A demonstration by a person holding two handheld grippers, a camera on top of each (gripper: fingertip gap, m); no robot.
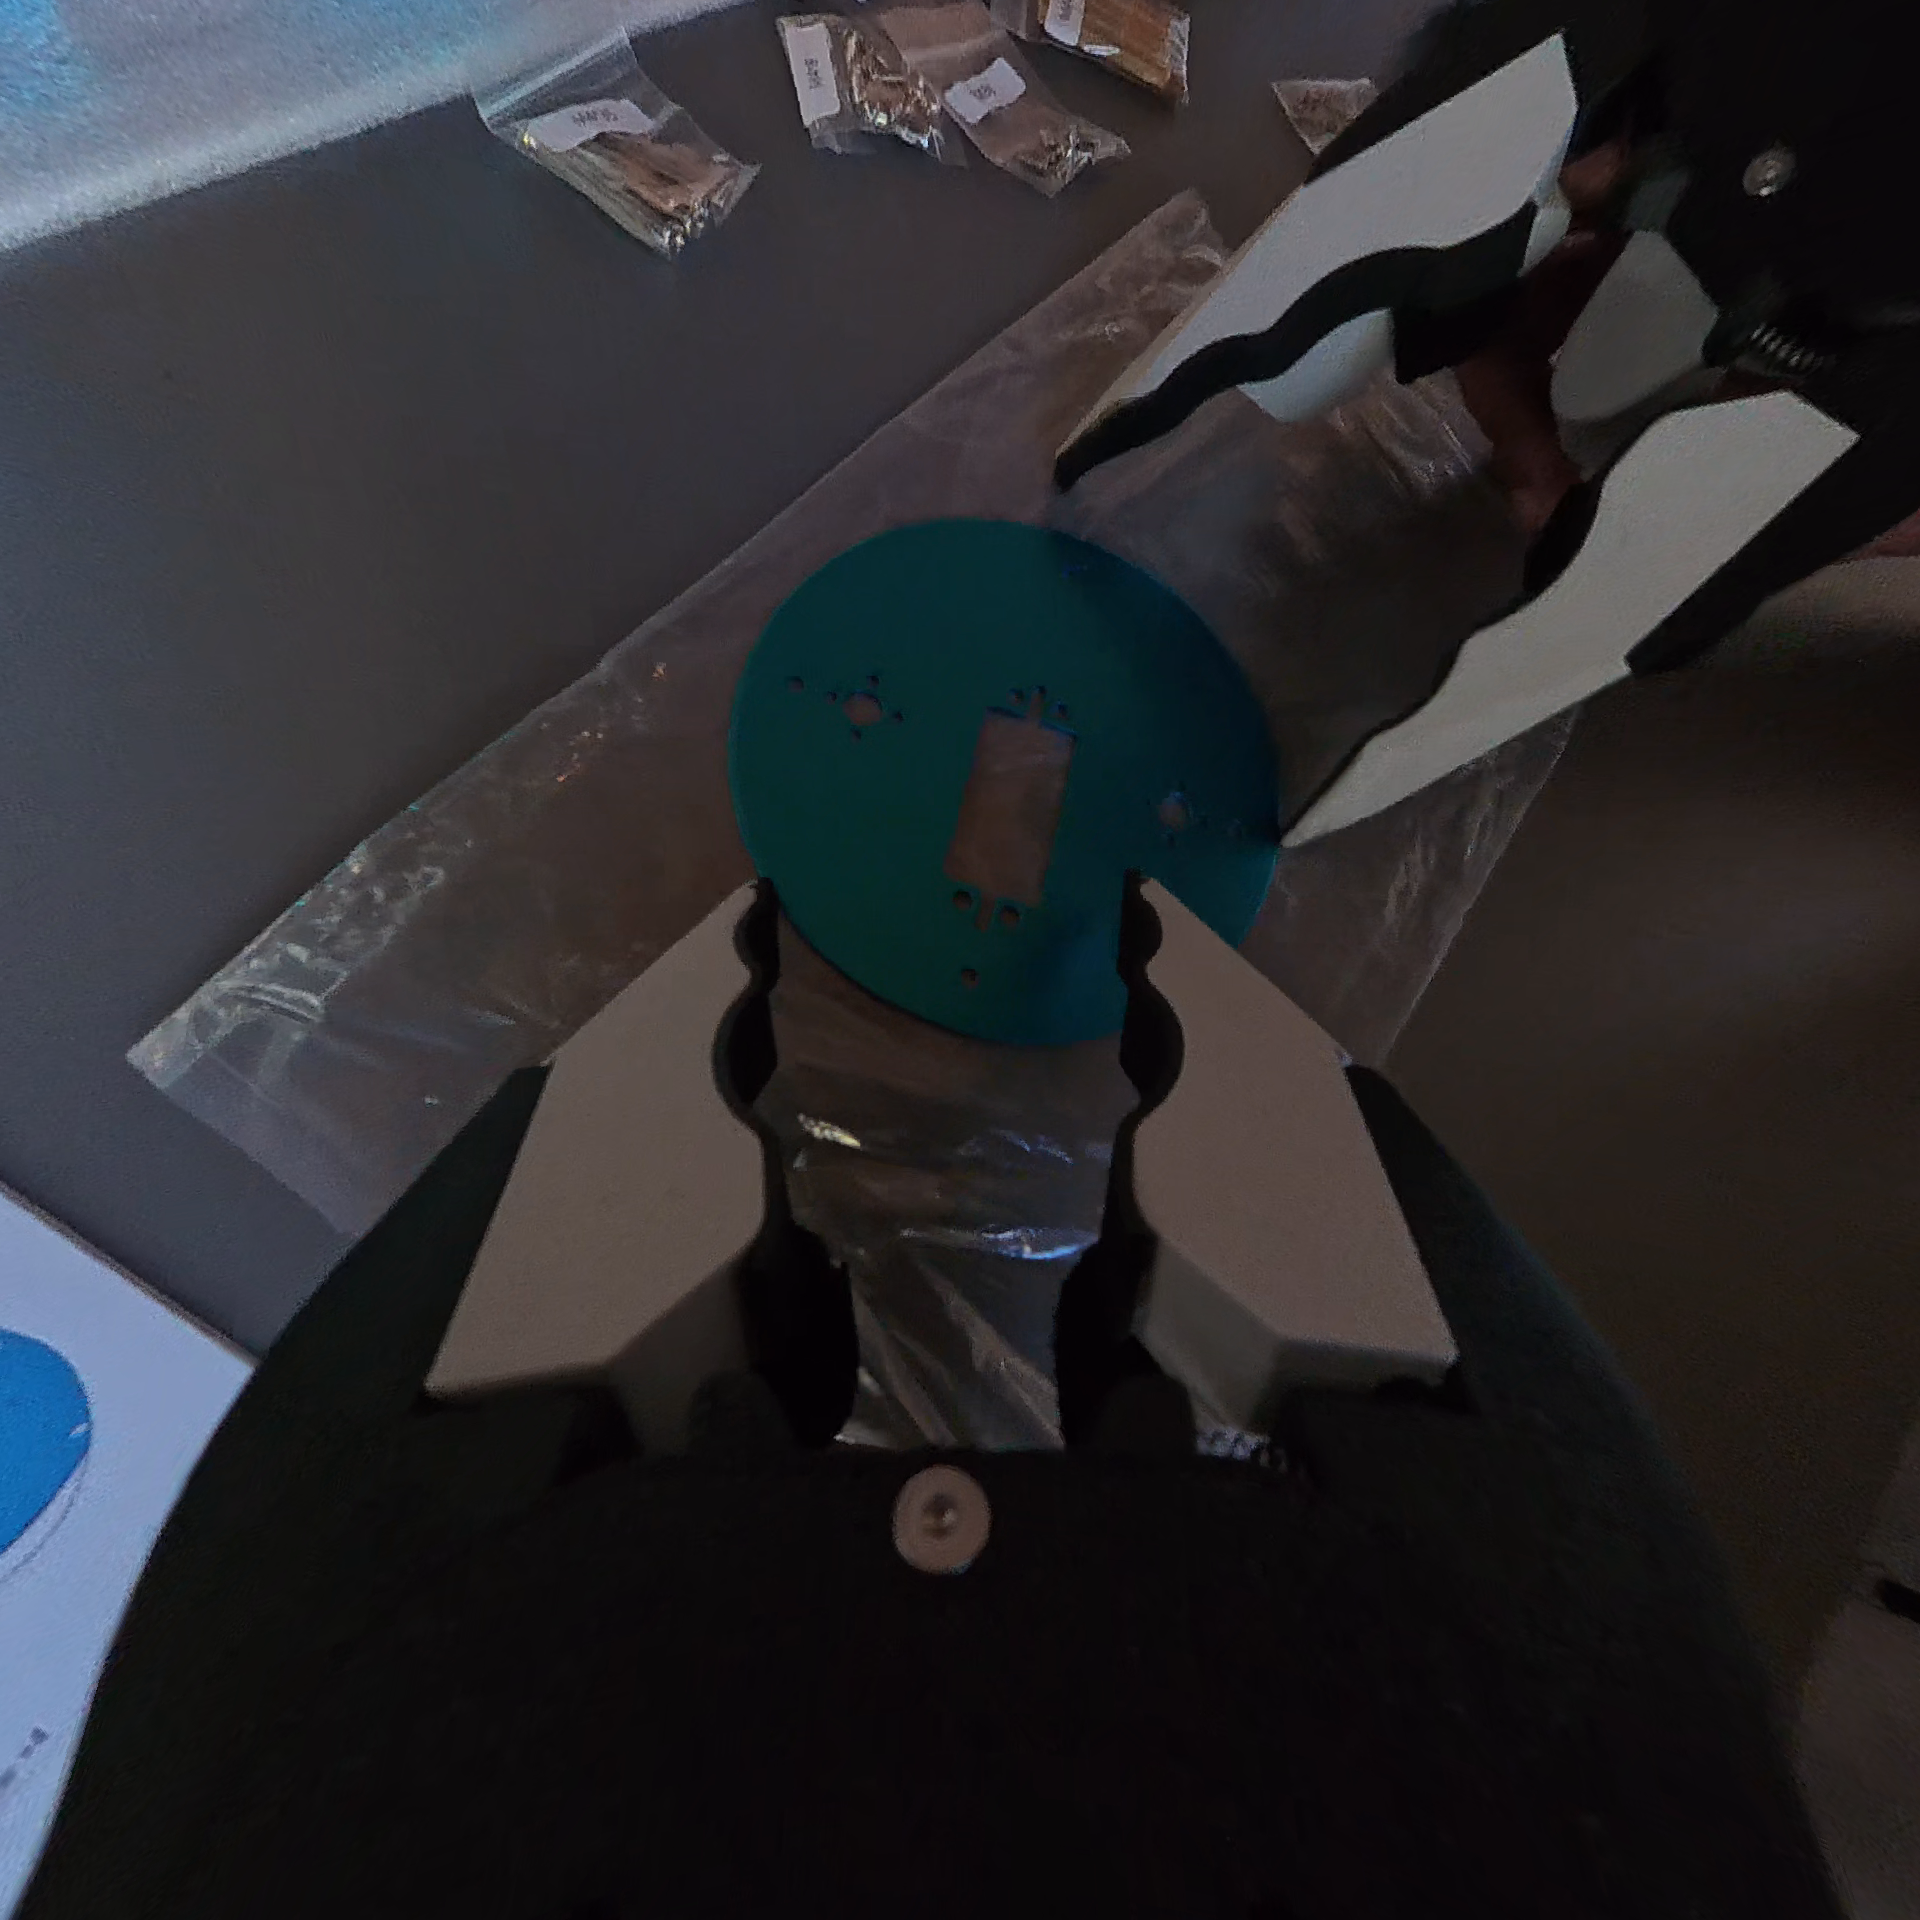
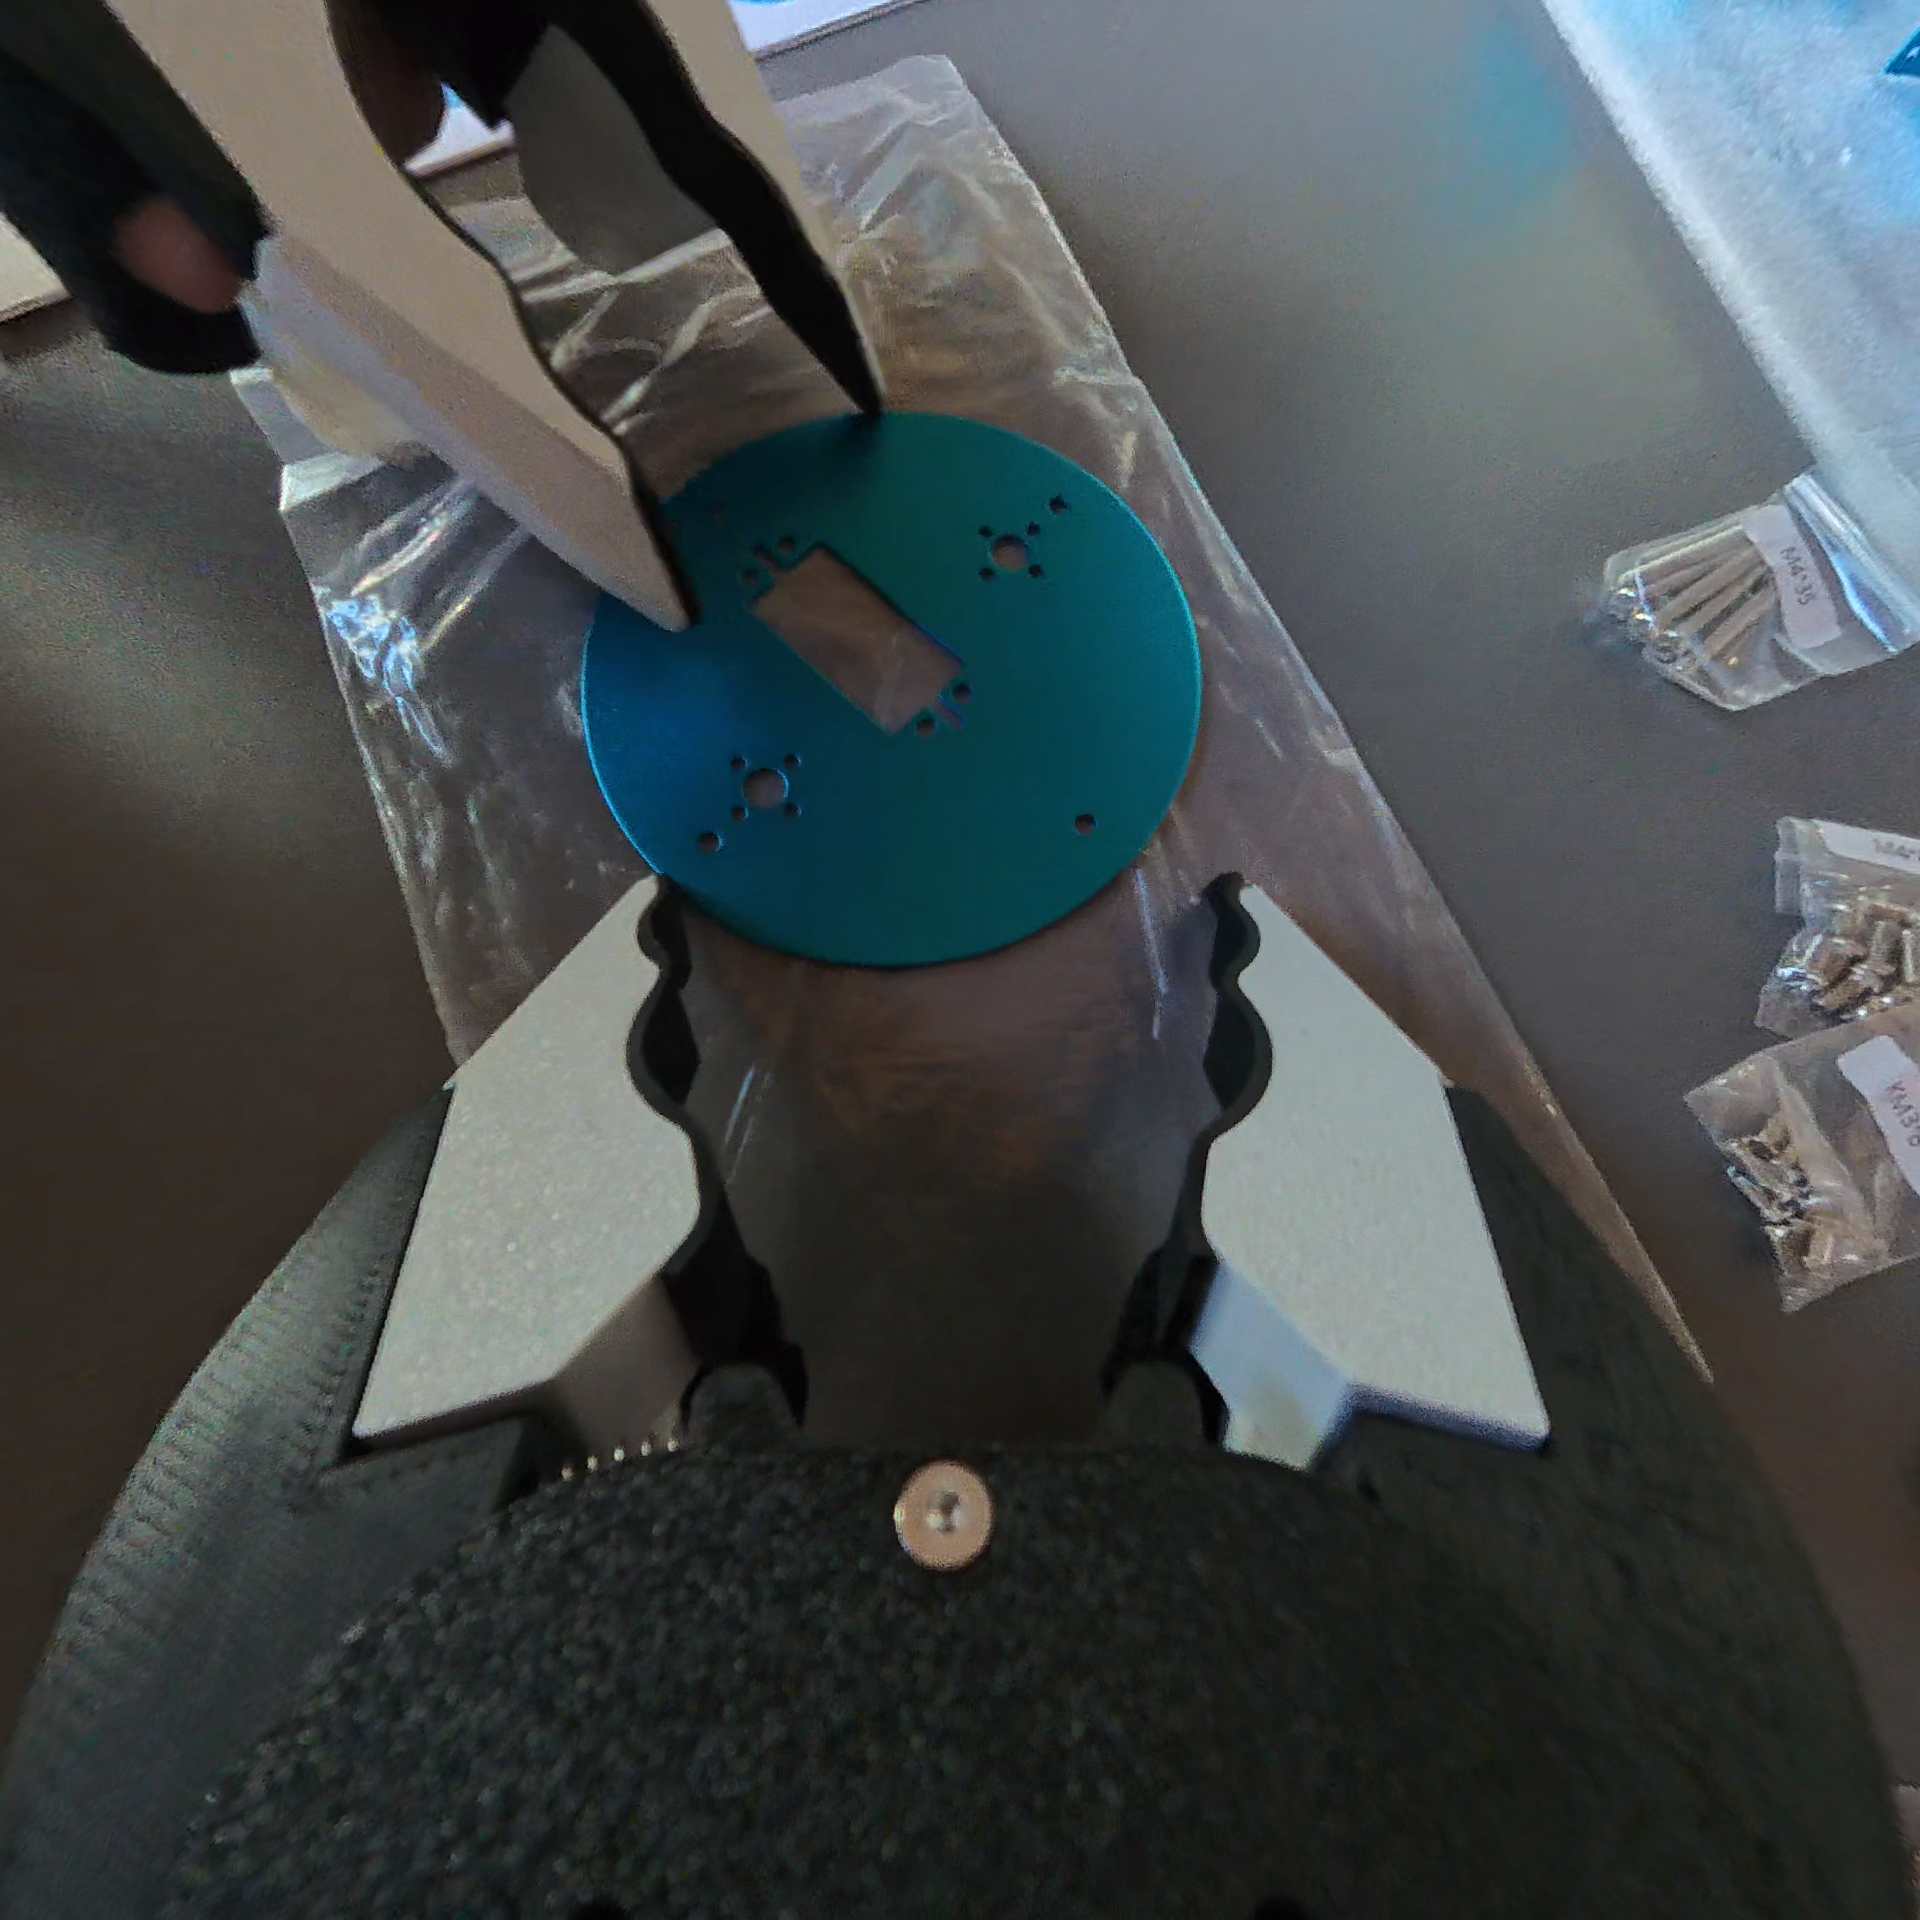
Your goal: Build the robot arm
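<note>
A teal disc (image 1: pixel 997 769) with a rectangular cut-out and clusters of small holes lies flat on a clear plastic bag (image 1: pixel 436 935), which is spread over the dark grey tabletop (image 1: pixel 312 468); the disc sits near the middle of the bag.

The left gripper (image 1: pixel 948 894) stands with its fingers spread wide apart and nothing clamped between them; its fingertips (image 2: pixel 665 597) reach down onto or just above one edge of the disc, one tip over the disc's face beside the cut-out, the other at the rim; whether they press on it cannot be told. The right gripper (image 2: pixel 940 899) is likewise spread wide and empty; its tips sit just beside the opposite edge of the disc, over the bag, one tip close to the rim, the other apart from it.

Several small clear packets of screws (image 2: pixel 1704 603) lie on the tabletop beyond the bag's long edge, towards one side; a pale blue-white foam sheet (image 2: pixel 1787 187) lies near the tabletop's far corner; a white sheet with a blue round patch (image 1: pixel 42 1455) rests at another edge.
</note>
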